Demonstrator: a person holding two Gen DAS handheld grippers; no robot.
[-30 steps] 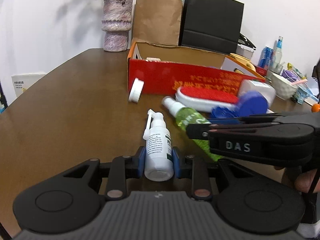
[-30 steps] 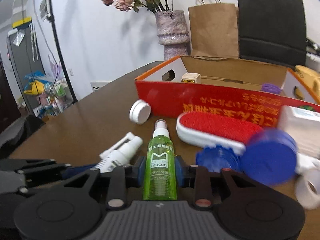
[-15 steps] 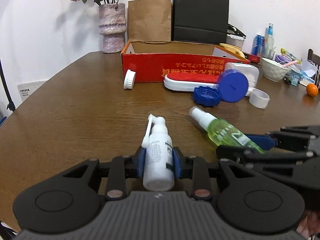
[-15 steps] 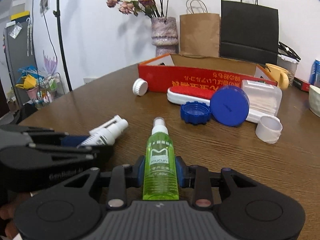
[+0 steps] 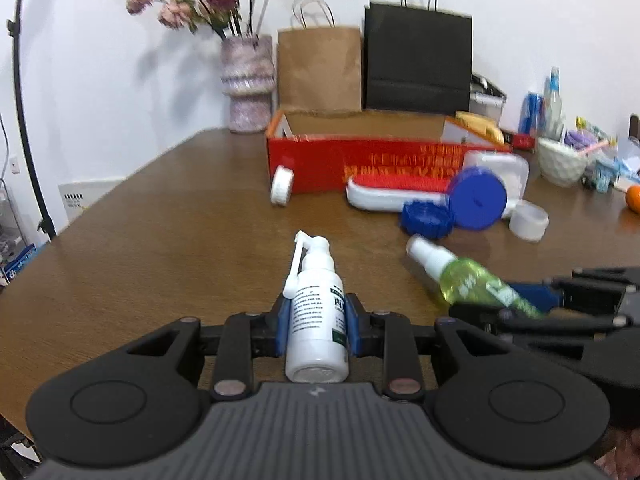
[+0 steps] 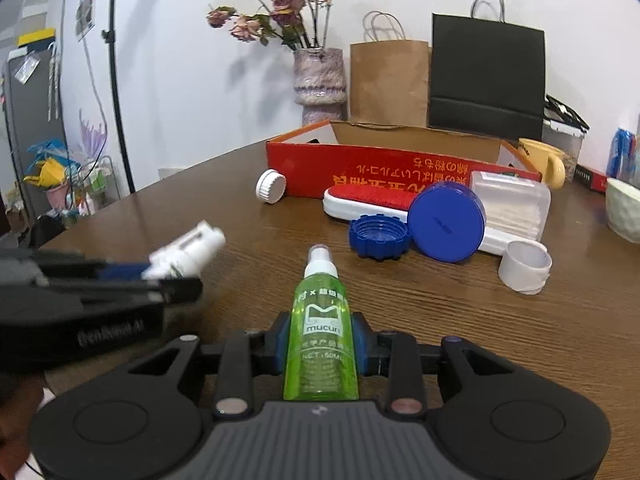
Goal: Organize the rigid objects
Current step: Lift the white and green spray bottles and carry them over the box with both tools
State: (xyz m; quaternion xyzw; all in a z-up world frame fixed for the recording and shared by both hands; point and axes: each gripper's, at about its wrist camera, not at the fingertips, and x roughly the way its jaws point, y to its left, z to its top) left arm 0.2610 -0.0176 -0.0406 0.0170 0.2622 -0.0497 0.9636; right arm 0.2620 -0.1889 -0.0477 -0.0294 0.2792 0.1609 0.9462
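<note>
My left gripper (image 5: 316,322) is shut on a white spray bottle (image 5: 316,312), nozzle pointing forward, held above the brown table (image 5: 160,240). My right gripper (image 6: 322,344) is shut on a green spray bottle (image 6: 322,328), also nozzle forward. Each gripper shows in the other's view: the right one with the green bottle (image 5: 468,280) at the right, the left one with the white bottle (image 6: 188,252) at the left. An open red cardboard box (image 6: 380,168) stands farther back on the table.
In front of the box lie a white cap (image 6: 271,186), a red-and-white brush (image 6: 368,200), a blue ring lid (image 6: 380,236), a blue round lid (image 6: 446,226), a clear plastic case (image 6: 512,204) and a white cup (image 6: 524,266). A vase (image 6: 319,80), paper bags and a bowl (image 5: 562,162) stand behind.
Both grippers have pulled back from the box and risen, carrying their bottles; the box and lids now look farther away.
</note>
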